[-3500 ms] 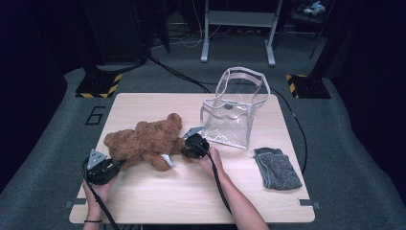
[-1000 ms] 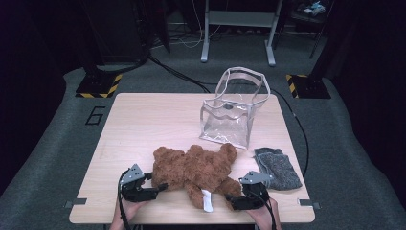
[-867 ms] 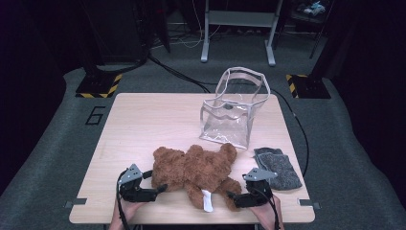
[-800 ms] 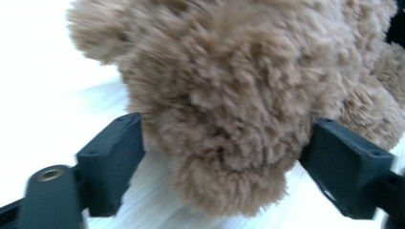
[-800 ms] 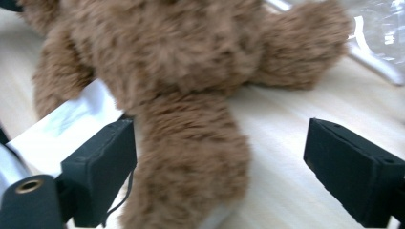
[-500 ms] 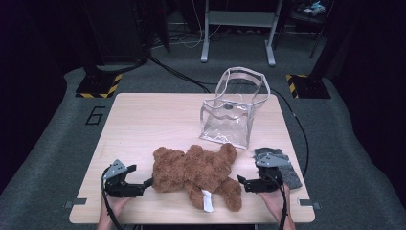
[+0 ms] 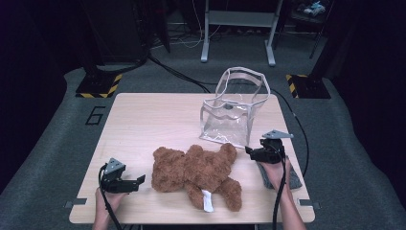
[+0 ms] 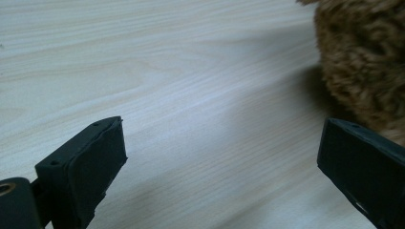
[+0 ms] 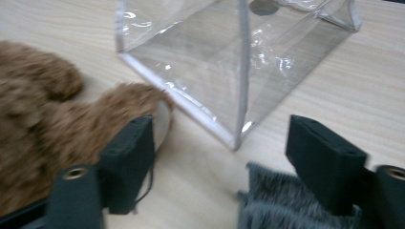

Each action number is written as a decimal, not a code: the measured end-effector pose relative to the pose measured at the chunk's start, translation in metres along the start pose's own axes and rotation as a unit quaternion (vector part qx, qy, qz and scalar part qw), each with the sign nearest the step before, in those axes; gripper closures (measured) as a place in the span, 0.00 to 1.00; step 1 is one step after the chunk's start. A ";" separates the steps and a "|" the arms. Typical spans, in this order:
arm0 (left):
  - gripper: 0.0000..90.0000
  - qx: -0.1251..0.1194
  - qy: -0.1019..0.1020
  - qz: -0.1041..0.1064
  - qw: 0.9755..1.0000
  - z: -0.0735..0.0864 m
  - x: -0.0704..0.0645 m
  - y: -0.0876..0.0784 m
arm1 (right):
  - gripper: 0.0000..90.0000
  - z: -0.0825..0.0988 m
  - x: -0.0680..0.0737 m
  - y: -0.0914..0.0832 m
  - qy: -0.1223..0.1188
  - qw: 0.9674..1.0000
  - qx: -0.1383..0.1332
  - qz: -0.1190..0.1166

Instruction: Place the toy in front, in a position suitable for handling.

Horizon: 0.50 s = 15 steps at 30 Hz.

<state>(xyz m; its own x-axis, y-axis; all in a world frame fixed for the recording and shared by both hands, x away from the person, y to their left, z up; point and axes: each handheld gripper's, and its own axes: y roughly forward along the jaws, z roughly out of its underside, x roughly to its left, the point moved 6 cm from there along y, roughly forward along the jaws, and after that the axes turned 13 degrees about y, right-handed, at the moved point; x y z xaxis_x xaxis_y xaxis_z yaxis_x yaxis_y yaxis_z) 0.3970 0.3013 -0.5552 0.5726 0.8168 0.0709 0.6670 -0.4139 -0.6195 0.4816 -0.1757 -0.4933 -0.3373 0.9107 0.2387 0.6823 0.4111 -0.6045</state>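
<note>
The teddy bear (image 7: 198, 172) lies flat on the table (image 7: 143, 120), at about 6 o'clock from the clear bag (image 7: 234, 112), probably set there for packing. Its long axis runs from 9 to 3 o'clock; which end is the head I cannot tell. The left gripper (image 7: 139, 180), at its 9 o'clock, has just spread its jaws, nothing between them. The right gripper (image 7: 249, 152), at 2 o'clock, has been closing, jaws apart and empty.
</note>
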 end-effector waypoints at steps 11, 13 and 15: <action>0.03 0.030 0.005 -0.005 1.000 0.012 0.001 0.009 | 0.81 -0.022 -0.009 0.035 -0.002 1.000 0.008 0.010; 0.02 0.035 0.010 -0.007 0.999 0.011 0.001 0.011 | 0.87 -0.023 -0.009 0.039 -0.006 1.000 0.011 0.010; 0.02 0.037 0.011 -0.010 0.999 0.011 0.001 0.012 | 0.91 -0.025 -0.008 0.042 -0.009 1.000 0.010 0.013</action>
<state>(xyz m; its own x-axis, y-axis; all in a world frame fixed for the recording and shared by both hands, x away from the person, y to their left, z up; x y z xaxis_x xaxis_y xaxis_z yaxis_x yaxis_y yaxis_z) 0.4002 0.3016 -0.5712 0.5706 0.8150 0.1011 0.6422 -0.3660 -0.6735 0.5287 -0.1646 -0.5016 -0.3310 0.9203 0.2085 0.6782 0.3856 -0.6255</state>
